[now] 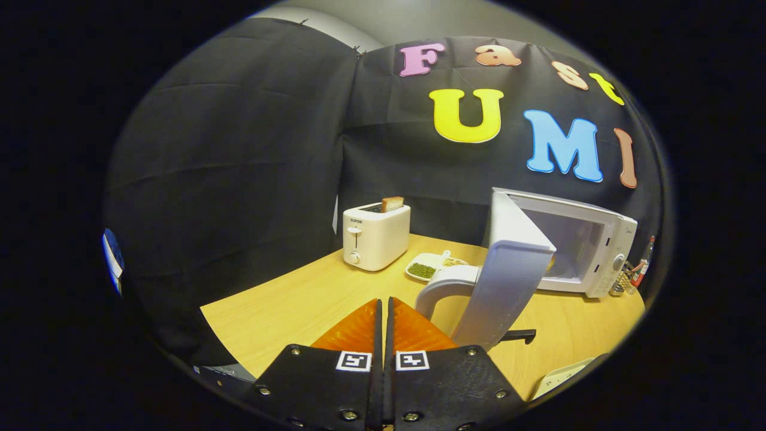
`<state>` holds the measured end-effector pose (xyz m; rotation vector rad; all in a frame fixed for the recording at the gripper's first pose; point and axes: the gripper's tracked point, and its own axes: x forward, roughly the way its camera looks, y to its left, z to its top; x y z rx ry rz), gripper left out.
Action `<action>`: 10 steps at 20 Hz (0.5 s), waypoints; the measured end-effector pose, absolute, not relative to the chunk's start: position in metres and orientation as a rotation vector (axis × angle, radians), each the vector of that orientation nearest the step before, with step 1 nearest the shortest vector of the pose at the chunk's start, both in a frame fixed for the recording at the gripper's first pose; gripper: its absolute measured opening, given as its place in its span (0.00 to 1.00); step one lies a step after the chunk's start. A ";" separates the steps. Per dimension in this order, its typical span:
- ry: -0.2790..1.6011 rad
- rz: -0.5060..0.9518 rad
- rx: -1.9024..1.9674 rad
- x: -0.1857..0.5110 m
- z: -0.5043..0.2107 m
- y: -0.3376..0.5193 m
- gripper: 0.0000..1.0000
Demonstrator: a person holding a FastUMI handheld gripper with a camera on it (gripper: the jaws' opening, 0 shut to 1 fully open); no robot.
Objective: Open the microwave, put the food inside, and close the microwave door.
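Observation:
The white microwave stands on the wooden table, beyond my fingers and to their right. Its door is swung wide open, with the free edge pointing toward me. Past the door's edge a small yellowish bit shows on the floor of the cavity; I cannot tell what it is. My gripper is shut with nothing between its fingers, which lie pressed together over the table, left of the door's lower edge and apart from it.
A white toaster with a bread slice stands at the back. A white dish with green beans lies beside it. A white curved handle shows behind the door, and a black bar under it. Small bottles stand right of the microwave.

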<state>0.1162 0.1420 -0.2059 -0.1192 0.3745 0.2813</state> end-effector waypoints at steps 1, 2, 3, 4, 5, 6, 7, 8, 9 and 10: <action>0.380 0.254 -0.119 0.114 -0.206 0.133 0.01; 0.386 0.226 -0.113 0.111 -0.206 0.124 0.01; 0.390 0.199 -0.101 0.109 -0.207 0.116 0.01; 0.394 0.173 -0.085 0.108 -0.207 0.106 0.01; 0.396 0.147 -0.071 0.107 -0.206 0.096 0.01; 0.399 0.119 -0.063 0.106 -0.205 0.085 0.01; 0.399 0.087 -0.059 0.107 -0.204 0.073 0.01; 0.401 0.059 -0.054 0.108 -0.204 0.062 0.01; 0.400 0.033 -0.046 0.110 -0.201 0.051 0.01; 0.399 0.007 -0.037 0.112 -0.199 0.040 0.01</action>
